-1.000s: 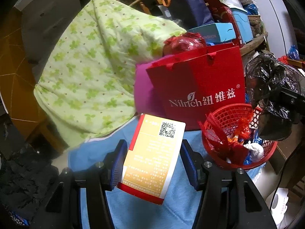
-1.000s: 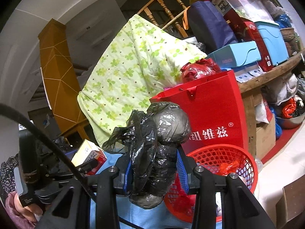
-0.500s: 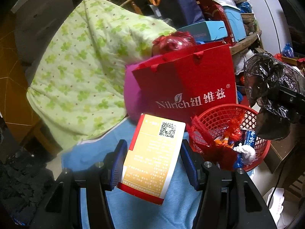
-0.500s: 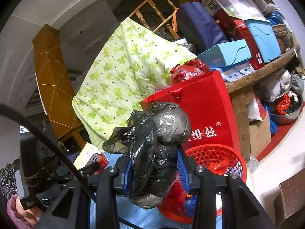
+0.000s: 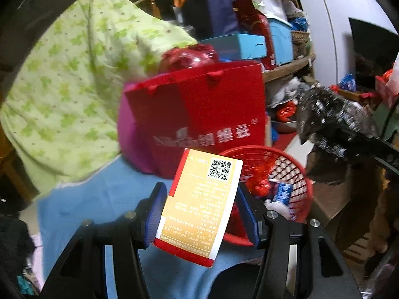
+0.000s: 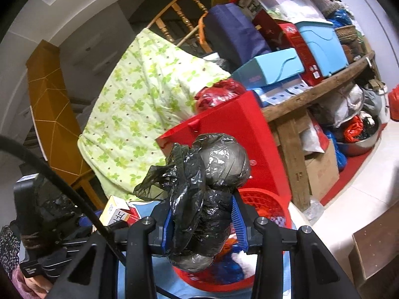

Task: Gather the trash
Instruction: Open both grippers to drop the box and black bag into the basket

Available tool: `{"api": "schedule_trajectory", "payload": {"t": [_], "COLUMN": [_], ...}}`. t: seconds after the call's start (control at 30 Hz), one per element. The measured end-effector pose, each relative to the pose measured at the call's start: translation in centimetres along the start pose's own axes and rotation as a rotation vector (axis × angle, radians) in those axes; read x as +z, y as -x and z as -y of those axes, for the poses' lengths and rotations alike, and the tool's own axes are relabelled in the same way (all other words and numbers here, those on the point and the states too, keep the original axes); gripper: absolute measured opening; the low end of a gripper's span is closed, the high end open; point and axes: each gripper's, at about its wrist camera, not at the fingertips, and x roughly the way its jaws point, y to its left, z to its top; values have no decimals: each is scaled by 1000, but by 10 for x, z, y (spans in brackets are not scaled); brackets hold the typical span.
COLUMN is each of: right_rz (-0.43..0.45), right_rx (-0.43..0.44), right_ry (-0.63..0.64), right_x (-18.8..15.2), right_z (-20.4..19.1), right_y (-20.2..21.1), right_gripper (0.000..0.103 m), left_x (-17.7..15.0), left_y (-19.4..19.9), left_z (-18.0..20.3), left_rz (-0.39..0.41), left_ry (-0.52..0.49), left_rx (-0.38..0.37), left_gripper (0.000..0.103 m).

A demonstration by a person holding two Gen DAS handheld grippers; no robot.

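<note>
Over on the left, a green-patterned quilt (image 5: 74,79) drapes down beside a red paper bag (image 5: 204,104). Next, the left tool (image 5: 199,209) grips a yellow carton (image 5: 199,204) above the blue cloth (image 5: 99,199). Further right sits the red basket (image 5: 294,174), already holding scraps, with the right tool (image 6: 202,221) clamped on a knotted black plastic bag (image 6: 212,174) just over it.
</note>
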Motion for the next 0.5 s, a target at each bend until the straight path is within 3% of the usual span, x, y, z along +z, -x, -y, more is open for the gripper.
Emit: {"api": "schedule_trajectory", "payload": {"t": [0.4,0.5], "right_rz": [-95,-153], "right_rx": [-46,-39], "right_ry": [-101,-125], "right_x": [5,9], "right_z": [53,64], "right_y": [-49,-75], "right_gripper": [44,44], "left_x": [9,8], "left_y": [-32,-42], "left_z": [19,22], "left_rz": [33,49], "left_ry": [58,76], "left_rx": [-196,-196], "left_gripper": [60,62]}}
